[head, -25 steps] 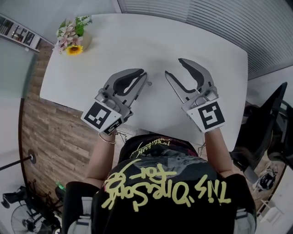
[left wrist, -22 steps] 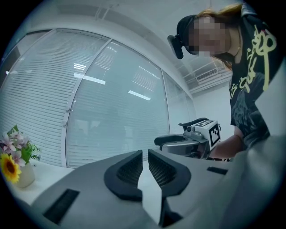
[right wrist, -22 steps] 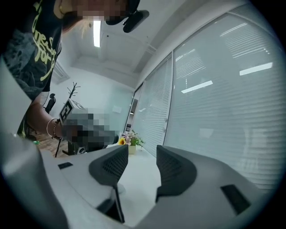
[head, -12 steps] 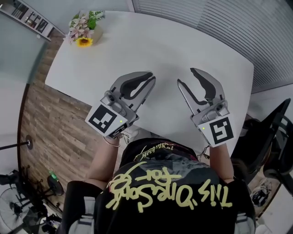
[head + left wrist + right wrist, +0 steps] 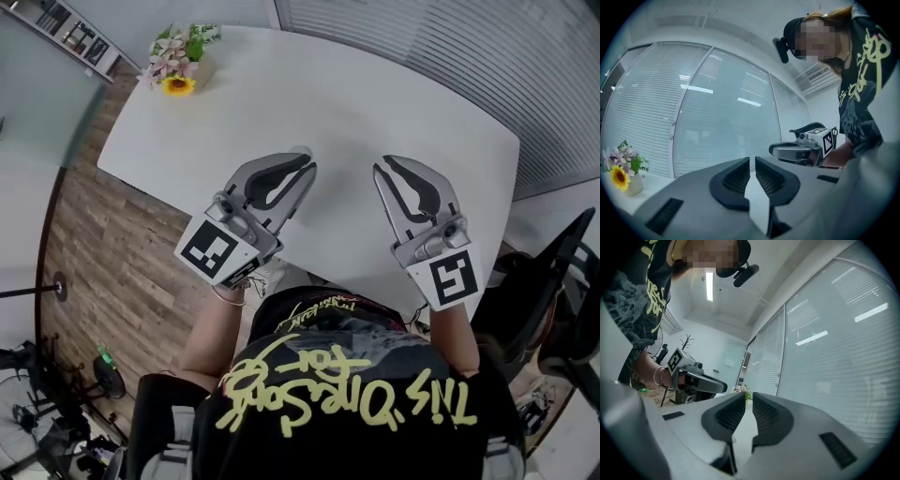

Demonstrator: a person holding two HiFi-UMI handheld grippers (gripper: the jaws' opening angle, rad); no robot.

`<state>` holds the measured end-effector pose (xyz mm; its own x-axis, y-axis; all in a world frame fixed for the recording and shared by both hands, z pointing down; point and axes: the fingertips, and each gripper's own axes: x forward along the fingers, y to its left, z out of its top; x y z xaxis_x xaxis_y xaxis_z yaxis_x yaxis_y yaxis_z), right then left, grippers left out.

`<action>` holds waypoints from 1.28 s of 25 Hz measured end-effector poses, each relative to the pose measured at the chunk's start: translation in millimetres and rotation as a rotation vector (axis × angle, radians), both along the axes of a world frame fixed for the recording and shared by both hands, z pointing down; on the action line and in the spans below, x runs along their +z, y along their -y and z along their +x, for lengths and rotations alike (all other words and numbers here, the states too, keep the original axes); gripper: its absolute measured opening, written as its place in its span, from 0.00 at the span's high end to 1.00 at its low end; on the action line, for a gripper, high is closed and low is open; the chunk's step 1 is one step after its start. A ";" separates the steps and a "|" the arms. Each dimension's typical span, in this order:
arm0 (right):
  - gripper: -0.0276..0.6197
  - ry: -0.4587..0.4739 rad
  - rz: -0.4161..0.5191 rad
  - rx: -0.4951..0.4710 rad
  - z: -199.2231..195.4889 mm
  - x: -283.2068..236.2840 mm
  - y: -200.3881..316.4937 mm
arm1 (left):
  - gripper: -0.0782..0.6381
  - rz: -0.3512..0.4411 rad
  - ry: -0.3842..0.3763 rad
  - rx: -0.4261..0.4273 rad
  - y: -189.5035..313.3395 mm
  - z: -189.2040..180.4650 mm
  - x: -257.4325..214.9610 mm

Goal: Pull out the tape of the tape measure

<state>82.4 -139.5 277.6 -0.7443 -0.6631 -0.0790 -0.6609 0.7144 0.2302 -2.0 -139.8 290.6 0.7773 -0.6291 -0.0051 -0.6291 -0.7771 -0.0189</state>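
White tabletop (image 5: 375,103), backed by window blinds, is seen with only flowers (image 5: 178,61) at its far corner; the tape measure is shown in no view. The left gripper (image 5: 307,169) is held closed and empty, and the jaws of the right gripper (image 5: 389,171) have just been closing, with nothing between them. A tape measure yet to be fetched or one already taken away would both be fitted, so no move can be prescribed. Yellow script on the shirt (image 5: 347,394) is only partly read, beginning "This".

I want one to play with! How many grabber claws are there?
2. The left gripper hangs over the white table; the right gripper is beside it, to its right, its jaws just closed further, nothing between them.
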 end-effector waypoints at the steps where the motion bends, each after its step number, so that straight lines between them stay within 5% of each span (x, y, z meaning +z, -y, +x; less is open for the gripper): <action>1: 0.88 0.003 0.001 -0.003 0.2 -0.2 -0.7 | 0.85 0.003 0.000 -0.001 -0.4 0.4 -0.2; 32: 0.95 0.020 -0.023 0.000 2.4 13.7 -9.0 | 0.90 -0.002 -0.003 -0.024 -16.5 -0.1 7.1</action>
<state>84.8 -130.5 291.3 -0.7430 -0.6646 -0.0787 -0.6649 0.7197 0.2000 -2.2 -123.3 297.7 0.7619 -0.6477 -0.0057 -0.6477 -0.7618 -0.0153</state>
